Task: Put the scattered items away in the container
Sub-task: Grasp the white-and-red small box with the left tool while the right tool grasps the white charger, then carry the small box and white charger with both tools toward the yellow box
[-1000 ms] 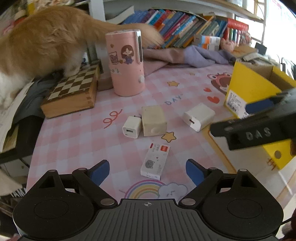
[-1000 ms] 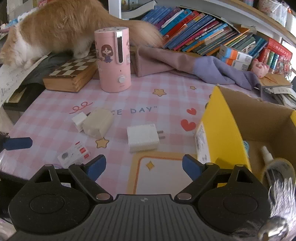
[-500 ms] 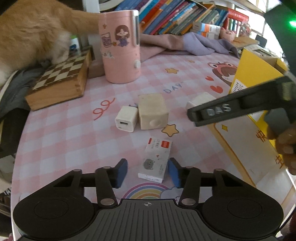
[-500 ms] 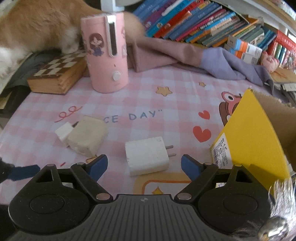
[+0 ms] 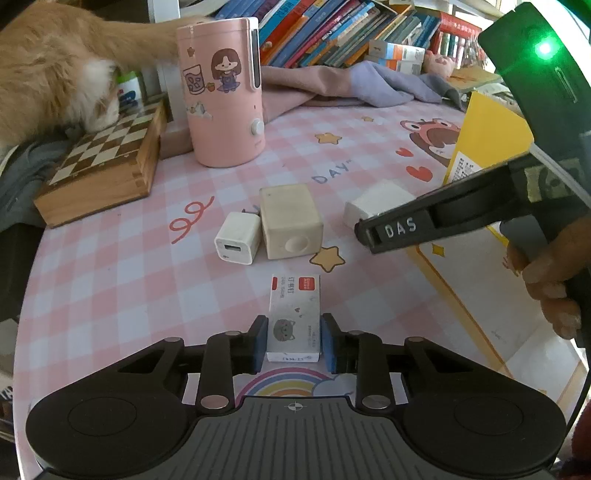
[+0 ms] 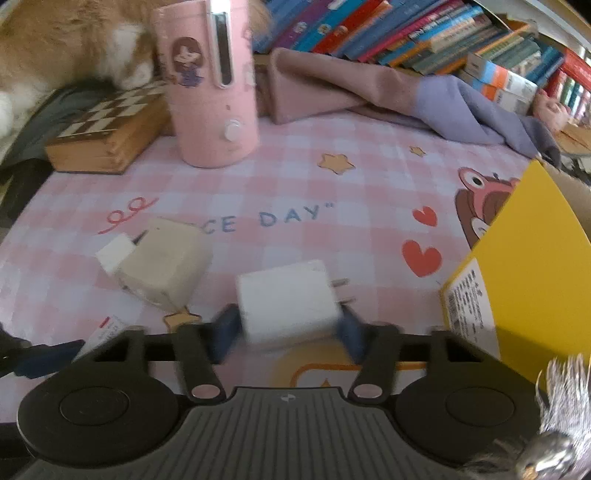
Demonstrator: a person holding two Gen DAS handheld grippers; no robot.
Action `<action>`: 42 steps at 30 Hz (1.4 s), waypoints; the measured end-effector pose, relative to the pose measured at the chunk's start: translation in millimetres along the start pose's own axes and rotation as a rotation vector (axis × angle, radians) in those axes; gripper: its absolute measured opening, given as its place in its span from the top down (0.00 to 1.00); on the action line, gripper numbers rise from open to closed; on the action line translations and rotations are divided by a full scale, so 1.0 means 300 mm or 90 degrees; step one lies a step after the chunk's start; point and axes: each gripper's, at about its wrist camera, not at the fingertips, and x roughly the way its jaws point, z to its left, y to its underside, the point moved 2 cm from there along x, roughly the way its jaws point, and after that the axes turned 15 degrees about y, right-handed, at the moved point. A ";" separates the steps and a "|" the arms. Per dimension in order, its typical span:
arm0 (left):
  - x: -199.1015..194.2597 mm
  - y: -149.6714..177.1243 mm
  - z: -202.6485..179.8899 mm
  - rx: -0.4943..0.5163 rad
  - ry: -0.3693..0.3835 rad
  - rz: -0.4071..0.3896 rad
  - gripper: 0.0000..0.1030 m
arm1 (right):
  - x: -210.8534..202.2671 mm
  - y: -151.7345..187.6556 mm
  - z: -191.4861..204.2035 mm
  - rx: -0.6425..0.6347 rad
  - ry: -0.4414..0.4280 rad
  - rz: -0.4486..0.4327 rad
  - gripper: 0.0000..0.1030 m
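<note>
Blue-padded left gripper (image 5: 293, 341), angled down at the pink checked tablecloth (image 5: 110, 295), has just been closing; its pads now press both long sides of the small staple box (image 5: 294, 317), which lies flat on the cloth. Right gripper (image 6: 288, 332), likewise tilted downward, has just been closing around the white charger (image 6: 286, 299), prongs pointing right; blur hides whether its pads touch. A person's hand (image 5: 550, 280) grips that tool's handle at the right edge of the left wrist view. Beyond: small white USB adapter (image 5: 238, 242) touching a cream block (image 5: 290, 221). Yellow cardboard box (image 6: 524, 266) stands right. Farther back: pink humidifier (image 5: 223, 92), wooden chessboard (image 5: 99, 166), an orange cat (image 5: 48, 62), books (image 5: 332, 33).
</note>
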 end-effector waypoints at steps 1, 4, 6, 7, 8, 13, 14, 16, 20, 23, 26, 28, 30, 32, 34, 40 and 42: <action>-0.004 0.000 0.002 -0.006 0.005 -0.002 0.73 | -0.004 0.001 0.002 -0.003 -0.001 0.001 0.52; -0.019 -0.003 0.005 -0.011 0.007 -0.012 0.73 | -0.020 0.007 -0.001 0.000 -0.009 0.002 0.52; -0.031 -0.003 0.007 -0.018 0.009 -0.019 0.73 | -0.039 0.008 -0.004 -0.002 -0.010 -0.006 0.52; -0.038 -0.002 0.009 -0.022 0.010 -0.022 0.73 | -0.051 0.007 -0.007 -0.002 -0.012 -0.011 0.52; -0.045 -0.001 0.011 -0.025 0.011 -0.024 0.73 | -0.063 0.006 -0.010 -0.001 -0.014 -0.016 0.52; -0.096 -0.006 0.014 -0.042 0.011 -0.048 0.73 | -0.147 0.000 -0.028 0.006 -0.032 -0.041 0.52; -0.110 -0.008 0.013 -0.044 0.010 -0.056 0.73 | -0.166 0.000 -0.034 0.009 -0.037 -0.047 0.52; -0.138 -0.011 0.012 -0.050 0.011 -0.069 0.73 | -0.204 0.001 -0.045 0.015 -0.048 -0.058 0.52; -0.188 -0.019 0.002 -0.062 0.014 -0.093 0.73 | -0.274 0.012 -0.060 0.015 -0.063 -0.073 0.52; -0.225 -0.022 -0.014 -0.062 0.017 -0.106 0.73 | -0.324 0.024 -0.070 0.014 -0.073 -0.085 0.52; -0.259 -0.023 -0.034 -0.062 0.018 -0.116 0.73 | -0.363 0.034 -0.084 0.021 -0.081 -0.096 0.52; -0.285 -0.023 -0.051 -0.059 0.019 -0.123 0.73 | -0.389 0.042 -0.093 0.022 -0.084 -0.106 0.52; -0.309 -0.022 -0.071 -0.055 0.020 -0.128 0.73 | -0.414 0.052 -0.105 0.023 -0.089 -0.114 0.52; -0.326 -0.016 -0.093 -0.049 0.019 -0.130 0.73 | -0.436 0.065 -0.114 0.023 -0.095 -0.119 0.52; -0.338 -0.006 -0.115 -0.045 0.017 -0.131 0.73 | -0.451 0.080 -0.121 0.019 -0.099 -0.122 0.52; -0.356 0.016 -0.170 -0.051 0.012 -0.135 0.73 | -0.491 0.123 -0.143 0.004 -0.110 -0.127 0.52; -0.360 0.023 -0.195 -0.049 0.011 -0.134 0.73 | -0.508 0.138 -0.155 0.001 -0.114 -0.134 0.52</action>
